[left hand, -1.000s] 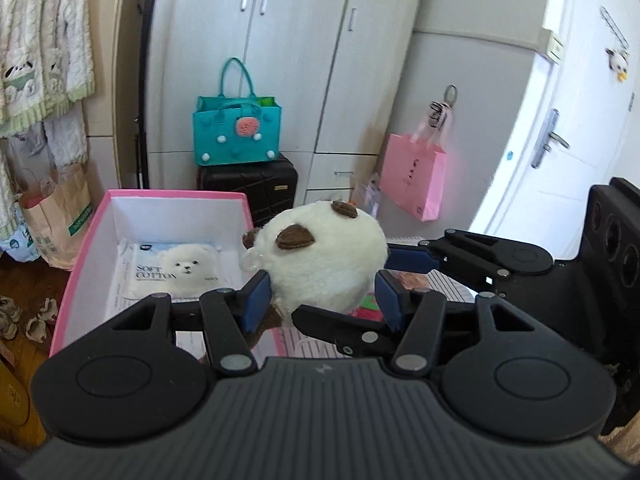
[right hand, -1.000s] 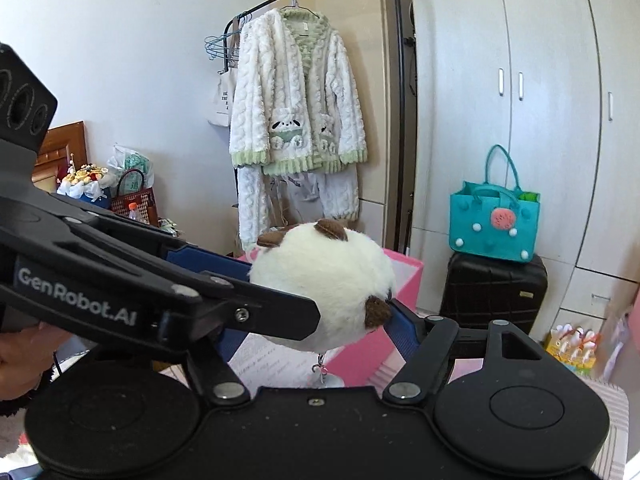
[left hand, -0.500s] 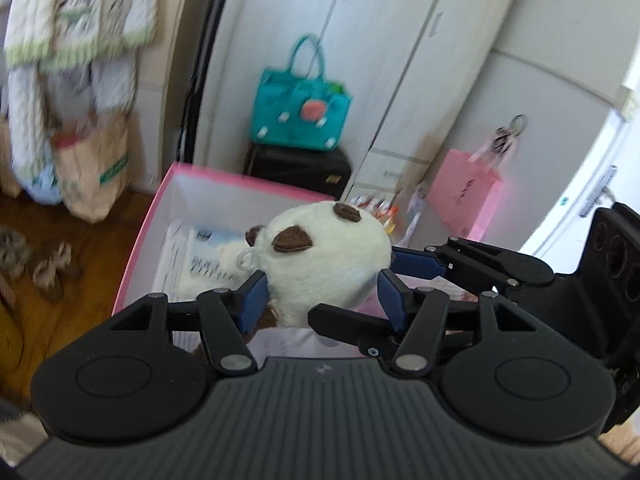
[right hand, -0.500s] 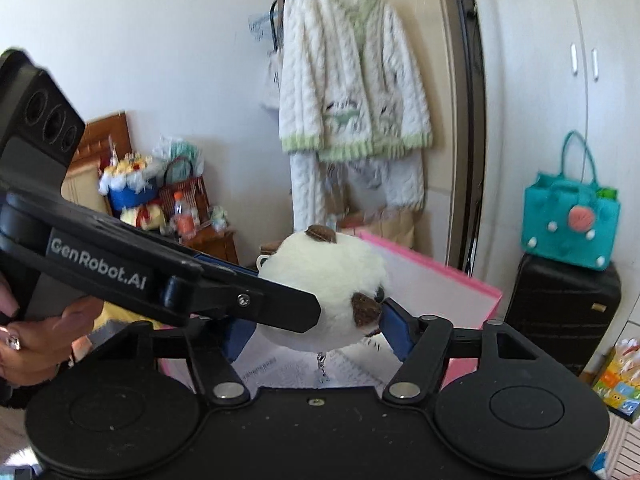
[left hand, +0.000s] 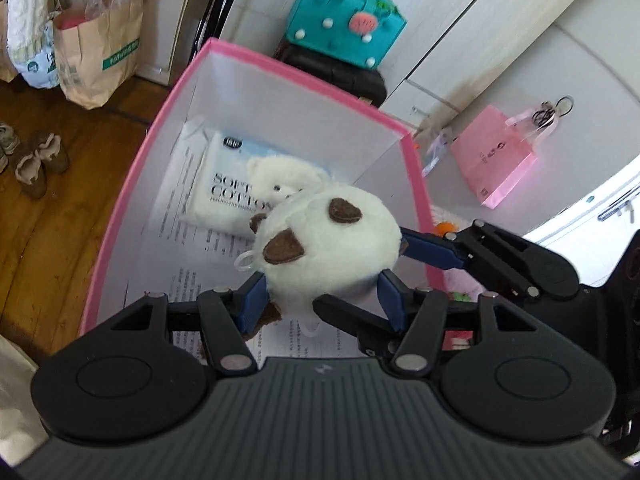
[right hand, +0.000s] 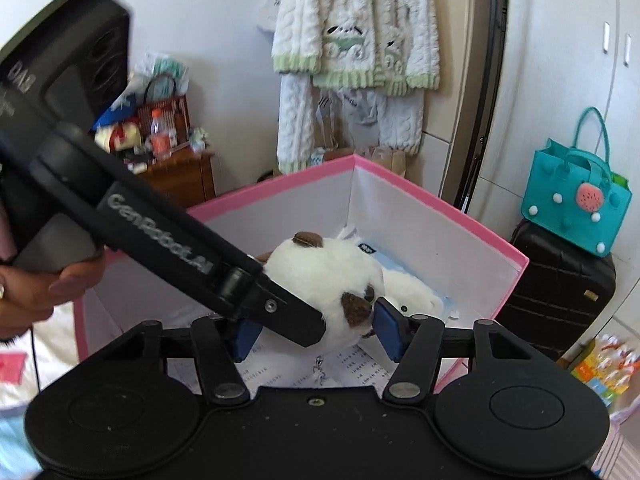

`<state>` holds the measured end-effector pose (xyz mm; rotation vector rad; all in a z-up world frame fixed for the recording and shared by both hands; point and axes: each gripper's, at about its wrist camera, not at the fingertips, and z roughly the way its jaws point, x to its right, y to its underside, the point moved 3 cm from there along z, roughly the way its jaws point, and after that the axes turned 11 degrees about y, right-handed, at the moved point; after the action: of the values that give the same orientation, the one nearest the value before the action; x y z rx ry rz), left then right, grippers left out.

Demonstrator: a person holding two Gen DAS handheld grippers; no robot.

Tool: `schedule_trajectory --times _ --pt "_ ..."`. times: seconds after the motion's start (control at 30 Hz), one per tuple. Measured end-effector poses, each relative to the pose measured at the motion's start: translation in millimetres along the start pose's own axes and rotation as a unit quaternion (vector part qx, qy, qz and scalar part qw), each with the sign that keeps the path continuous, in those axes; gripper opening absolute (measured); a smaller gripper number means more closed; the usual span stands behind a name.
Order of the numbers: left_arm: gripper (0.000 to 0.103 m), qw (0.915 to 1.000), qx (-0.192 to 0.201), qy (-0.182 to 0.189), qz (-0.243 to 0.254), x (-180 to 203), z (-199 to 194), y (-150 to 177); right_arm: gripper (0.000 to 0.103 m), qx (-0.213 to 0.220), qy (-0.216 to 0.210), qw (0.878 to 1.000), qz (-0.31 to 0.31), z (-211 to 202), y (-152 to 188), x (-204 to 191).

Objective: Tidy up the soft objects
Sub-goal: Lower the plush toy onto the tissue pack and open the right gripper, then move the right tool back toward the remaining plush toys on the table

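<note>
I've got the round white plush [left hand: 326,246] w/ brown patches pinched in both tools, hanging over the near end of the pink box [left hand: 280,65]. Left gripper [left hand: 320,298] – blue pads pressed into its lower sides, clamped on it. Right gripper [right hand: 316,330] comes in from the right – its jaws are closing w/ the plush between them, right pad already touching the fur. Inside the box, farther back: a cotton pad pack [left hand: 228,184] w/ a small white bear [left hand: 280,178] on it, printed paper lining the bottom.
</note>
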<state>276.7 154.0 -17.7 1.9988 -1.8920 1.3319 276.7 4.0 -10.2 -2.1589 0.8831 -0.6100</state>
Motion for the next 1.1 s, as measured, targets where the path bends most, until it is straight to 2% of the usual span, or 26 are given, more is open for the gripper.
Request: schedule_trajectory --times 0.13,0.27,0.37,0.47,0.6,0.73,0.87,1.0,1.1 --pt "0.057 0.9998 -0.019 -0.007 0.006 -1 12 4 0.064 -0.015 0.013 1.000 -0.016 3 5 -4" --pt "0.058 0.9996 -0.020 -0.010 0.015 -1 18 4 0.067 -0.036 0.017 0.999 -0.007 5 6 0" --pt "0.062 0.9978 0.002 -0.056 0.037 5 14 4 0.066 -0.031 0.019 0.999 -0.018 2 10 1" --pt "0.063 0.9916 0.034 -0.095 0.080 17 2 7 0.066 -0.012 0.021 0.999 -0.022 -7 11 2" --pt "0.064 0.9893 0.059 -0.086 0.101 32 -20 15 0.066 0.014 0.005 1.000 0.001 -30 12 7" --pt "0.064 0.9810 0.076 -0.097 0.150 53 -34 29 0.066 0.027 -0.015 0.999 0.025 -51 16 11" --pt "0.064 0.9772 0.072 -0.101 0.173 73 -40 41 0.066 0.032 -0.027 0.998 0.038 -71 20 12" --pt "0.064 0.9720 0.072 -0.107 0.197 93 -53 51 0.066 0.040 -0.021 0.998 0.044 -98 25 13" --pt "0.064 0.9728 0.064 -0.092 0.203 108 -66 57 0.066 0.045 -0.024 0.997 0.052 -122 32 15"
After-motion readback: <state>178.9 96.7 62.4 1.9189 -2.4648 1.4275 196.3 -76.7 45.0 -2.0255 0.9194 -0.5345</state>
